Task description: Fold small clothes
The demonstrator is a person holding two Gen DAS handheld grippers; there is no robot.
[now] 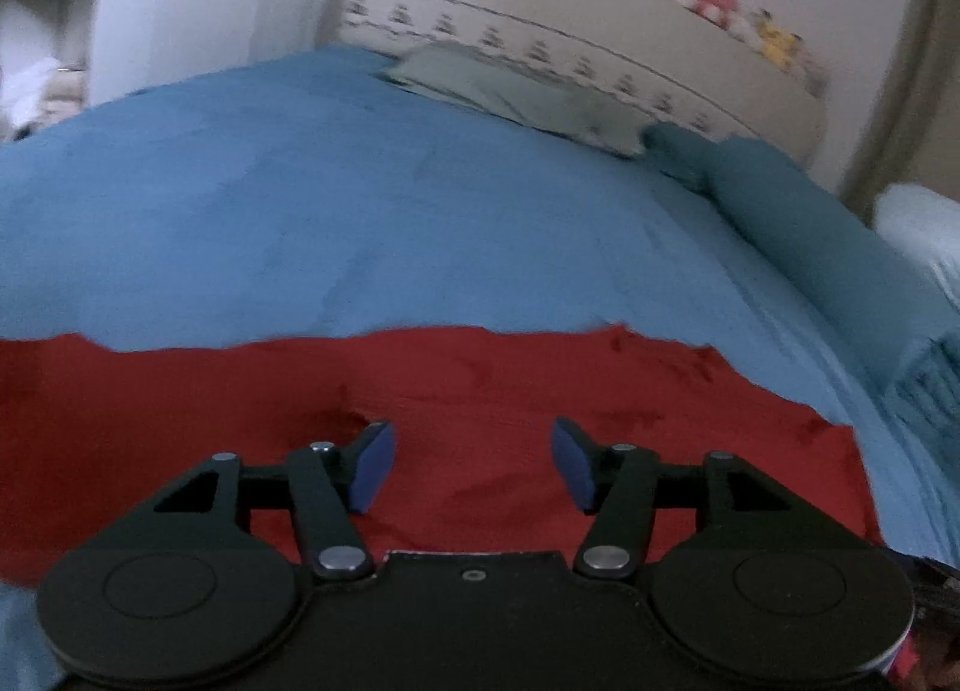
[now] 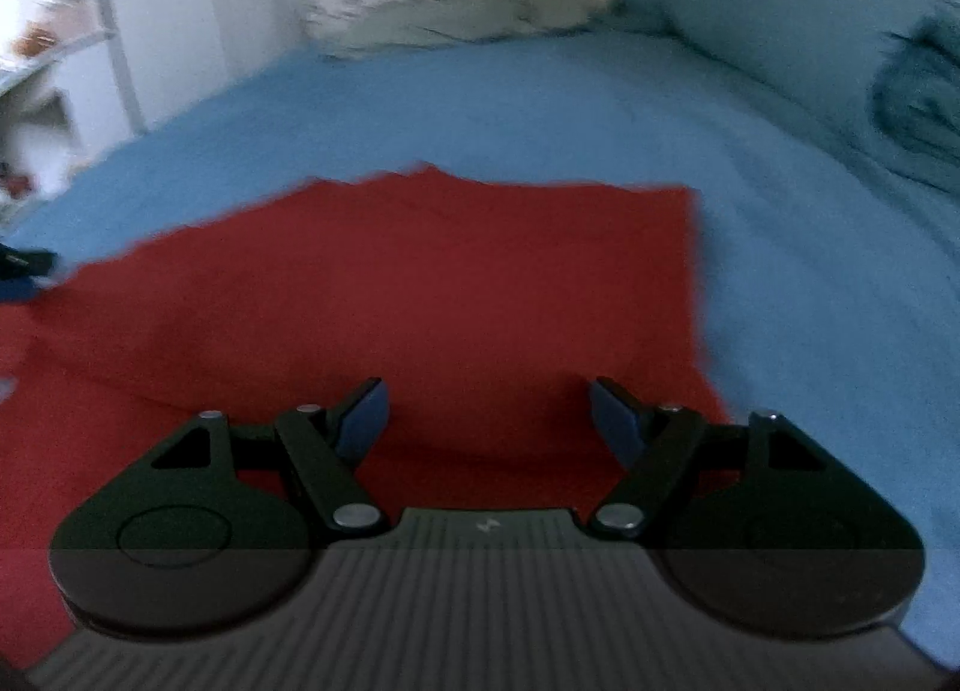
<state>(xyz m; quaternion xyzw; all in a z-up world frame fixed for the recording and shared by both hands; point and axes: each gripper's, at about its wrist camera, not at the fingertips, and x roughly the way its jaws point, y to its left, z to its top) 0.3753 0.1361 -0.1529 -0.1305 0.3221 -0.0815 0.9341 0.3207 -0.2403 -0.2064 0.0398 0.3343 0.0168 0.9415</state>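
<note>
A red garment [image 1: 480, 385] lies flat on the blue bed sheet [image 1: 336, 211]. My left gripper [image 1: 474, 463] is open and empty, just above the red cloth near its near edge. In the right wrist view the same red garment [image 2: 420, 283] spreads out ahead, with its right edge straight. My right gripper [image 2: 486, 421] is open and empty over the garment's near right part. The tip of the left gripper [image 2: 24, 271] shows at the far left of that view.
A grey-green pillow [image 1: 516, 90] lies at the head of the bed against the patterned headboard [image 1: 588, 30]. A rolled teal blanket [image 1: 810, 235] runs along the bed's right side, also seen in the right wrist view [image 2: 840, 60]. White shelves [image 1: 60, 30] stand at the left.
</note>
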